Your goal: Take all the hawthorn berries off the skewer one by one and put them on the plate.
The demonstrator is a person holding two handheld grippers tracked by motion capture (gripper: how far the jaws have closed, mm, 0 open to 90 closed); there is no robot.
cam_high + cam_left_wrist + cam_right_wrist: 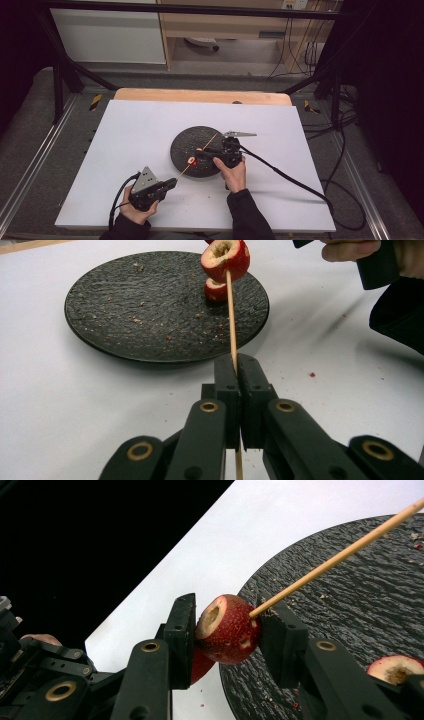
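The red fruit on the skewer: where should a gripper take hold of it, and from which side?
Across its rounded flanks, coming square to the skewer. The stick runs through the red fruit end to end, so the ends are blocked while the sides lie free. The right gripper is shut on it this way, one pad on each flank. The left gripper clamps the stick's bare end, above the dark plate.

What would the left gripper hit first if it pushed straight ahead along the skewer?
Probably the red fruit threaded on the skewer, which the right gripper clamps above the dark plate; depth is uncertain.
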